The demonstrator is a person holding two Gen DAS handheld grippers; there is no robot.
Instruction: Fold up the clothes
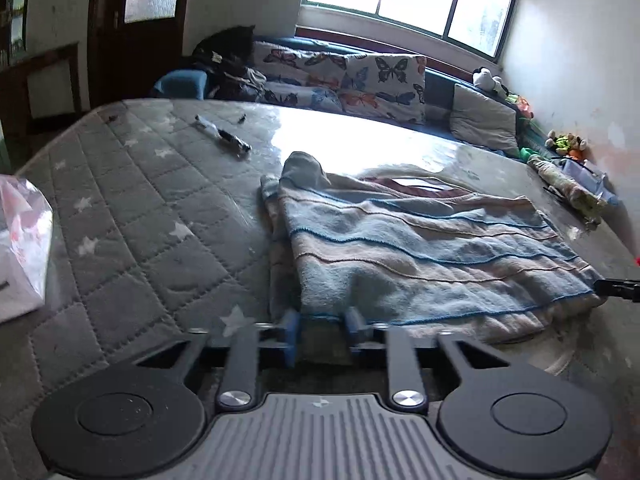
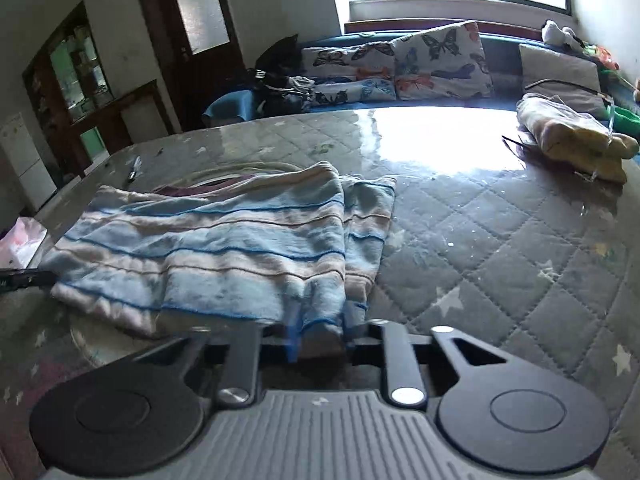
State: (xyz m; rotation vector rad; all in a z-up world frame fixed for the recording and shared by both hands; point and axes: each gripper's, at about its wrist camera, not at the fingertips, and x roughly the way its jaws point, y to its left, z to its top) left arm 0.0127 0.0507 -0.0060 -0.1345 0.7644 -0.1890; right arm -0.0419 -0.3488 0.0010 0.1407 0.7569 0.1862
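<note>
Clothing first: striped fleece garment (image 1: 420, 248), pale blue and beige, spread flat near the middle of quilted table (image 1: 140, 200), with the hem toward the cameras and the neck toward the window. Looks partly folded, one side laid over the body, with a narrower strip showing beside it in the right wrist view. Probably placed with the hem close to the near edge so that both tools reach it without stretching. Left gripper (image 1: 323, 326) sits at the near left corner of the hem, blue fingertips (image 1: 292, 330) a small way apart, with the cloth edge just at them or between them; cannot tell whether pinched or only touching. Right gripper (image 2: 323, 326) sits at the opposite hem corner, with the same narrow gap and the fleece hanging down into it; again cannot tell whether really held. Seems a matched pair of holds, one on each corner, so that the hem can go up and over toward the neck as one straight edge; likely the next fold. Risk to watch: thick, soft fleece, easy to catch only the top layer. Farther out, well apart from the garment: pen (image 1: 224, 136) on the table, plastic bag (image 1: 20, 240) at the left edge, rolled bundle (image 2: 572, 136) at the far right, butterfly cushions (image 1: 360, 76) behind.
</note>
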